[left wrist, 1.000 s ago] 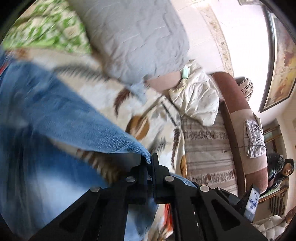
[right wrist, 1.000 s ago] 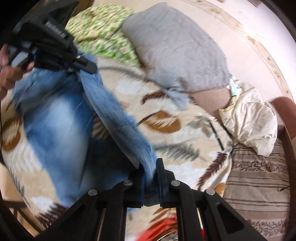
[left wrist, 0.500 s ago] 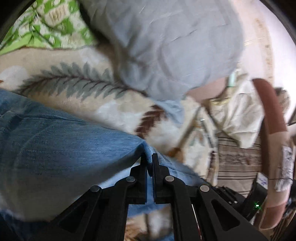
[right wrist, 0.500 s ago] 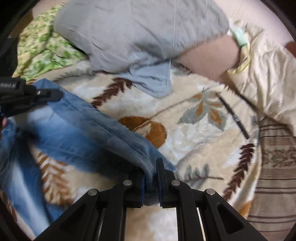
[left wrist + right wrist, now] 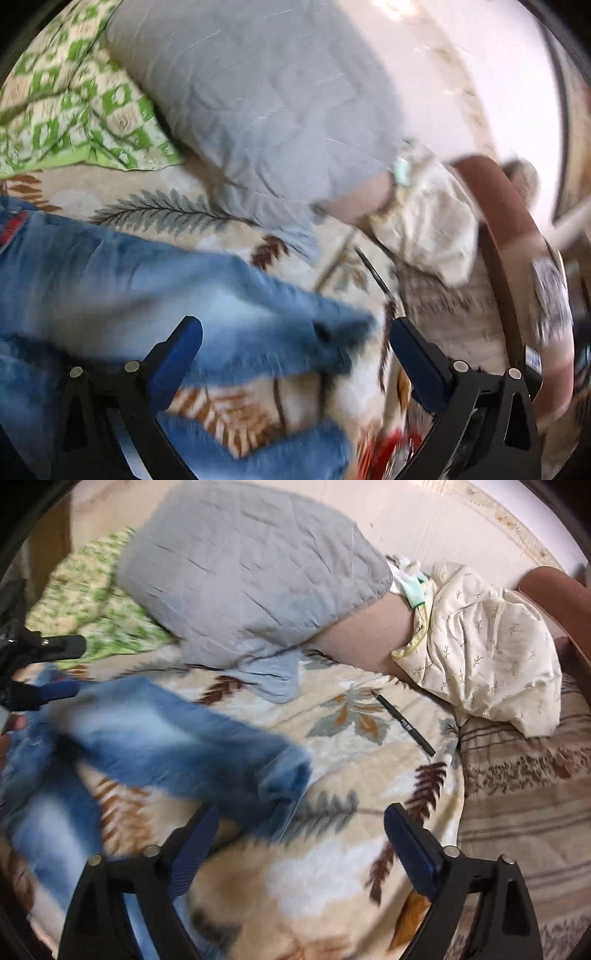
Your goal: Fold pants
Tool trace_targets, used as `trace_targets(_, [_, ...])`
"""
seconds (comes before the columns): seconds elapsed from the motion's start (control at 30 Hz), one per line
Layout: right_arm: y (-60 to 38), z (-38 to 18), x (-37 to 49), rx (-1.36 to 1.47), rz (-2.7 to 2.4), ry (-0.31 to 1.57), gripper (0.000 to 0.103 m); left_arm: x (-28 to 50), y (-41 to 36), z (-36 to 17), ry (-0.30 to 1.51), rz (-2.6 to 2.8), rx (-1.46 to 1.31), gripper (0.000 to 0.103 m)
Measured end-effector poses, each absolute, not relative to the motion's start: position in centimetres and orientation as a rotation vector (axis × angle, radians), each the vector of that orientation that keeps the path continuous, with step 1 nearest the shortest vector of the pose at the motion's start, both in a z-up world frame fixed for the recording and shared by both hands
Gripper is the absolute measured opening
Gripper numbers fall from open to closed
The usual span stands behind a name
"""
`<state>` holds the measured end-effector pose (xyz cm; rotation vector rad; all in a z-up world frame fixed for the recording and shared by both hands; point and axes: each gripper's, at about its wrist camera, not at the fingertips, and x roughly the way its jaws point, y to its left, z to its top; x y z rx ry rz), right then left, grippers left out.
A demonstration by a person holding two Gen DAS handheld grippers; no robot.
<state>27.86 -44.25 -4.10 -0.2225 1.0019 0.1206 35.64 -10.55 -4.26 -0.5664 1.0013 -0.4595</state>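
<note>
The blue jeans (image 5: 155,288) lie on a leaf-patterned blanket (image 5: 173,210), blurred by motion. One leg is folded over, its hem end near the middle (image 5: 343,328). My left gripper (image 5: 291,350) is open and empty, its jaws wide apart just above the jeans. In the right wrist view the jeans (image 5: 177,746) lie at the left, the folded leg's end (image 5: 291,775) just ahead of my right gripper (image 5: 299,834), which is open and empty. The left gripper (image 5: 48,668) shows at the far left, open.
A grey pillow (image 5: 251,572) and a green patterned pillow (image 5: 70,107) lie at the back. A cream pillow (image 5: 491,646) lies at the right by a brown sofa arm (image 5: 498,221). A black pen (image 5: 402,722) lies on the blanket (image 5: 332,878).
Both grippers were shut on the jeans leg hem and carried it across. Now both have opened and let go, and the leg has dropped onto the blanket.
</note>
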Motion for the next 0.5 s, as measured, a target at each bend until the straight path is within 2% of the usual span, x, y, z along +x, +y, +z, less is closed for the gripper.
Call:
trace_targets(0.33, [-42.4, -7.5, 17.3, -0.123, 0.273, 1.032, 0.093, 27.0, -14.8, -4.9, 1.045, -0.859, -0.107, 0.101])
trace_targets(0.5, [-43.6, -11.1, 15.0, 0.084, 0.195, 1.105, 0.093, 27.5, -16.4, -6.3, 1.169, -0.958, -0.15, 0.101])
